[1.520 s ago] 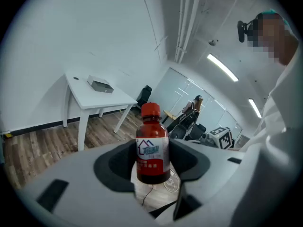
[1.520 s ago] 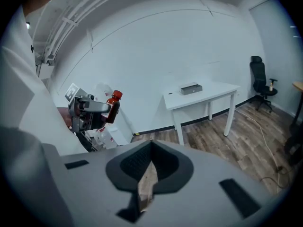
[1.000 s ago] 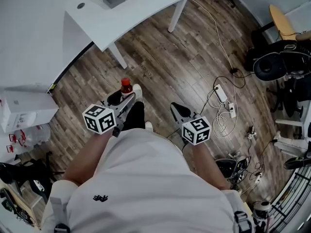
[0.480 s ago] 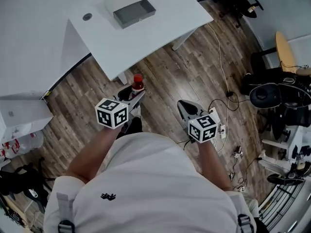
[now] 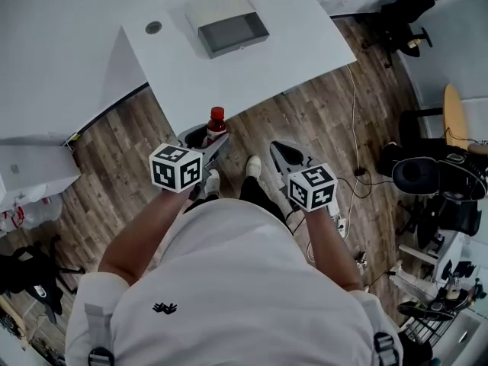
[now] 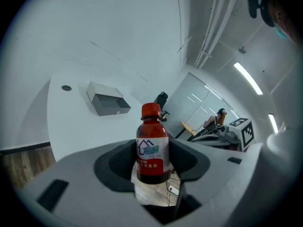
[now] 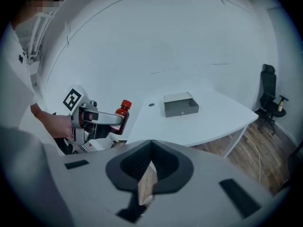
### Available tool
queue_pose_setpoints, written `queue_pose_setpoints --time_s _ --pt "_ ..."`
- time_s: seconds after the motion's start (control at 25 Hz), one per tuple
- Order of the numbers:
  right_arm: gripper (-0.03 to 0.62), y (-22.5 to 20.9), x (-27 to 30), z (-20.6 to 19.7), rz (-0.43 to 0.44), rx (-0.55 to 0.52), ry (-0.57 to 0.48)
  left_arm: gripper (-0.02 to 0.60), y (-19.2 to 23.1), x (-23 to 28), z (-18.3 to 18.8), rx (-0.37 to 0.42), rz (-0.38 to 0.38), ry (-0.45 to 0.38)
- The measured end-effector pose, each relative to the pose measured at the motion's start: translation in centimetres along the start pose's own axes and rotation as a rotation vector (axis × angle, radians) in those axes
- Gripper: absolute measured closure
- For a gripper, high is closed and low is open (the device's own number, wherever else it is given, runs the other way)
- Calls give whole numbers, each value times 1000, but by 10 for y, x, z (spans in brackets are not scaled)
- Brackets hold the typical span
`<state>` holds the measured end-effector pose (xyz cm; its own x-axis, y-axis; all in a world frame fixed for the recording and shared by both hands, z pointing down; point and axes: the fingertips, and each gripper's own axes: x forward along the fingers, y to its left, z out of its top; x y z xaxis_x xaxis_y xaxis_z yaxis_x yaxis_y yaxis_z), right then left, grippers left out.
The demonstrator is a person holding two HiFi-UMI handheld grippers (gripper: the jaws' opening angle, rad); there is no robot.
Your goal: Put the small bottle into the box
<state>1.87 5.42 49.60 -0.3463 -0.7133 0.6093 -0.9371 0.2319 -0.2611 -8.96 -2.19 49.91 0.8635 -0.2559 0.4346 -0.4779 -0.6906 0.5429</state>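
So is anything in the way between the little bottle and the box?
Nothing visible is. The left tool holds the small bottle by the white table edge, and only bare tabletop lies between it and the open grey box.

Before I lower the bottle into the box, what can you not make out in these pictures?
1. Inside of the box: both gripper views show only its outside, and in the head view it is too small.
2. Print on the small bottle: too small and blurred in every view.
3. Bottle's body, head view: hidden behind the left gripper.
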Motion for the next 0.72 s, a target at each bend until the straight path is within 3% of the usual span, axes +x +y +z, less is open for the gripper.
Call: queue_pose_setpoints --time_s 0.36,0.56,0.72 --pt "589 -62 34 48 88 -22 -32 362 35 38 53 -11 134 -37" --pt "589 -103 59 82 177 -82 -15 362 59 76 84 -88 231 -72" --pt "589 -111 71 96 227 -152 -9 362 80 85 95 -153 285 -102"
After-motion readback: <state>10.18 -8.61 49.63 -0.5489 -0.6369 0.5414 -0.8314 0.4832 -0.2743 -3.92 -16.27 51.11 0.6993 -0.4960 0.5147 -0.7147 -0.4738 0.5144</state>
